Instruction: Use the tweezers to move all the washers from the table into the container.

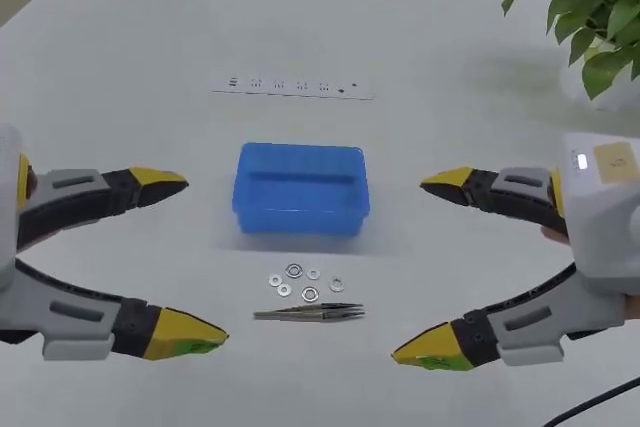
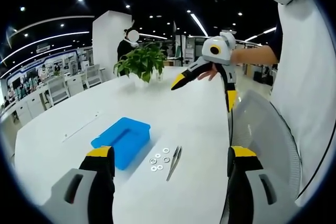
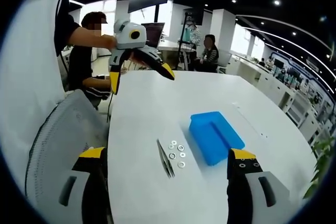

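Several small silver washers (image 1: 303,282) (image 2: 159,159) (image 3: 177,152) lie loose on the white table just in front of a blue plastic container (image 1: 301,188) (image 2: 122,140) (image 3: 215,136). Metal tweezers (image 1: 309,313) (image 2: 174,163) (image 3: 165,158) lie flat on the near side of the washers. My left gripper (image 1: 190,257) (image 2: 170,156) is open, hovering left of the container with nothing between its jaws. My right gripper (image 1: 420,267) (image 3: 168,156) is open too, hovering on the right. Each gripper (image 2: 205,85) (image 3: 139,74) appears across the table in the other's view.
A white power strip (image 1: 292,86) (image 2: 81,127) lies flat beyond the container. A potted green plant (image 1: 590,7) (image 2: 140,62) stands at the table's far right corner. A mesh chair back (image 2: 262,135) (image 3: 58,150) is at the near edge. People sit at desks in the background.
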### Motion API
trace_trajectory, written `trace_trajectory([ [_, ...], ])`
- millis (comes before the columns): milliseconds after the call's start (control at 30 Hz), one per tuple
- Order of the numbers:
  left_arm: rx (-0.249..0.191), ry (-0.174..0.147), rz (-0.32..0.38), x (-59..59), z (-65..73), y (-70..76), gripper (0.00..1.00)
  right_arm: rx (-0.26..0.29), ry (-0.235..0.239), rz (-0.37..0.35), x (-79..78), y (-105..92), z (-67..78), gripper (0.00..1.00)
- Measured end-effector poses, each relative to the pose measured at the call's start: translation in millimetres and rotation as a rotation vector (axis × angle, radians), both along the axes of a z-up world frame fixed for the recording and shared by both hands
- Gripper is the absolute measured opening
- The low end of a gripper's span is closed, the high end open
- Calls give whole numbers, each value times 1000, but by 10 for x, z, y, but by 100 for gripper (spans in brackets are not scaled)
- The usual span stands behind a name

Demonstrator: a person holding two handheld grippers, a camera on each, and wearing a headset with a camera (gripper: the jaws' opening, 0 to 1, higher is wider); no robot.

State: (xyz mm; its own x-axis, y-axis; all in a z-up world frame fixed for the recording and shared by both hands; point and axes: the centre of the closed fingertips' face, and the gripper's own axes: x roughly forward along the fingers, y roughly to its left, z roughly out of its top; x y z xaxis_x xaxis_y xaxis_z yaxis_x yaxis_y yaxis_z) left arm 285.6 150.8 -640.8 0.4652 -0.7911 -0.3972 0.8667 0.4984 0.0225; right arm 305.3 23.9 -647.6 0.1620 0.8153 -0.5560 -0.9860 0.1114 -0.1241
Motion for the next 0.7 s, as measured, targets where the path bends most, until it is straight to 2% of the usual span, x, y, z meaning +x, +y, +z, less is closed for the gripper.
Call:
trace_trajectory([
  [167, 17, 9, 0, -23, -57, -15, 94, -8, -9, -27, 52, -59, -53, 96],
  [333, 4, 14, 2, 14, -76, -88, 93, 2, 6, -44, 77, -92, -70, 95],
  [467, 13, 17, -9, 59, -116, -143, 93, -10, 8, -39, 79, -103, -110, 95],
  [700, 23, 48, 4, 116, -243, -123, 93, -24, 9, -44, 106, -90, -196, 95],
])
